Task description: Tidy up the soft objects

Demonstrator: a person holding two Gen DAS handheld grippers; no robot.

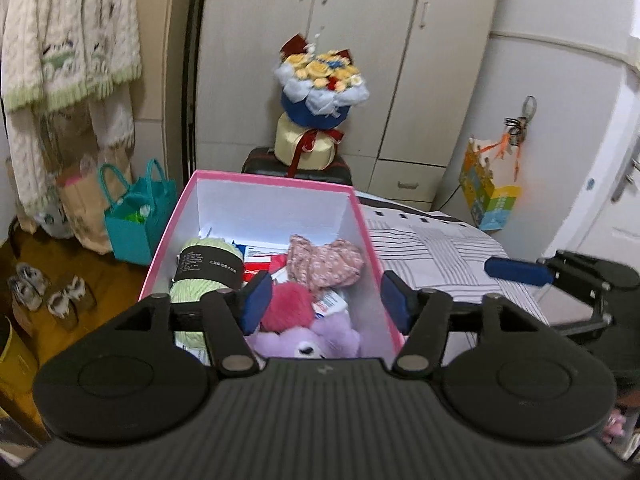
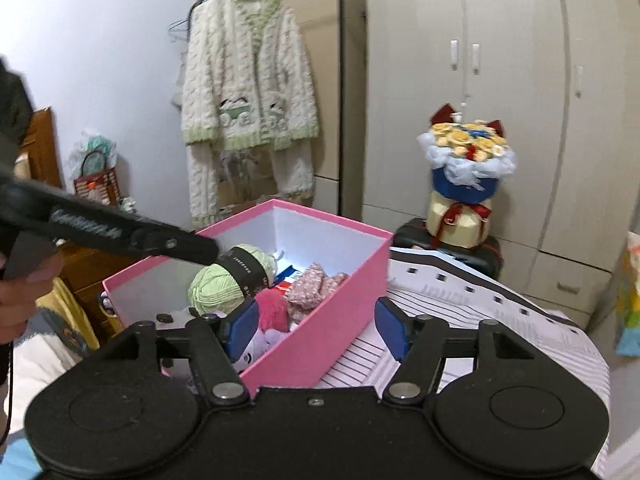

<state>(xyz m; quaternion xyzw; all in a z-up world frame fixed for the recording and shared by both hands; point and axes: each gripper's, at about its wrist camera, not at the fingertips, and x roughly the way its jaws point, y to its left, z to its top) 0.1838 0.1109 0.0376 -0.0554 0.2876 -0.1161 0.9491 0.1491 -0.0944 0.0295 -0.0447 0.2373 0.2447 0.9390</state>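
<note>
An open pink box stands on the bed. It holds a green yarn skein, a pink floral cloth, a pink pompom, a purple plush bear and some cards. My left gripper hovers open above the box's near end, with nothing pressed between its pads. The right gripper's blue fingertip shows at the right. In the right wrist view, my right gripper is open over the box's near right wall, and the left gripper reaches over the yarn.
A striped sheet covers the bed right of the box. Behind the box, a flower bouquet sits on a dark suitcase in front of a white wardrobe. A teal bag, slippers and a hanging cardigan are on the left.
</note>
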